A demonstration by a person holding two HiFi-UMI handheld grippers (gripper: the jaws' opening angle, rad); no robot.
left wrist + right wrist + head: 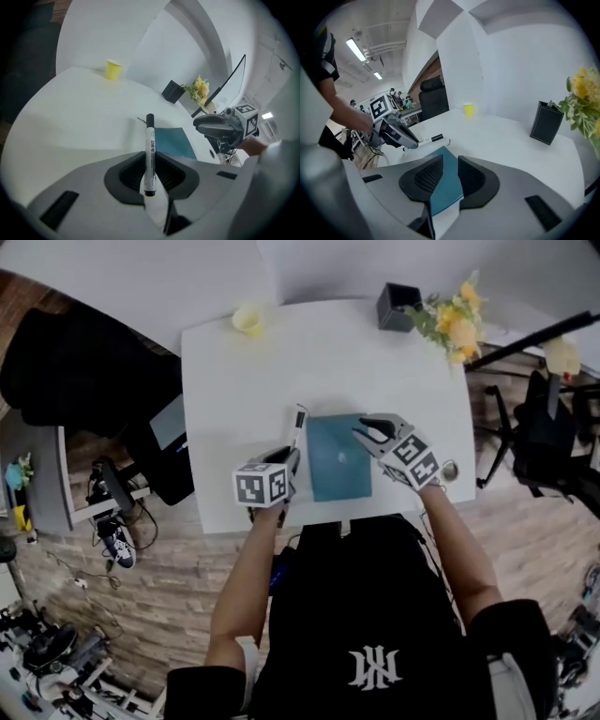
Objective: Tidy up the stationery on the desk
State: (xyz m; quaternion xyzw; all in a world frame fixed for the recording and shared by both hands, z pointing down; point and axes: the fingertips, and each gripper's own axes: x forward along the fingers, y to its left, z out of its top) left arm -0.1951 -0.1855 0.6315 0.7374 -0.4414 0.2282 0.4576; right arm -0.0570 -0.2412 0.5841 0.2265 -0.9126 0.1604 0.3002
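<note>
A white marker with a black cap point(150, 145) lies lengthwise between the jaws of my left gripper point(151, 161), which is shut on it. In the head view the marker point(297, 424) sticks out of the left gripper point(291, 461) over the white desk point(244, 390), just left of a teal notebook point(337, 457). The notebook lies flat near the desk's front edge. My right gripper point(371, 433) hovers at the notebook's far right corner. Its jaws stand apart, and the teal cover point(446, 180) shows through the gap between them.
A black pen holder point(397, 306) stands at the desk's far right beside yellow flowers point(452, 317). A yellow cup point(247, 319) sits at the far left. A small round object point(450, 470) lies near the right front edge. Chairs and clutter surround the desk.
</note>
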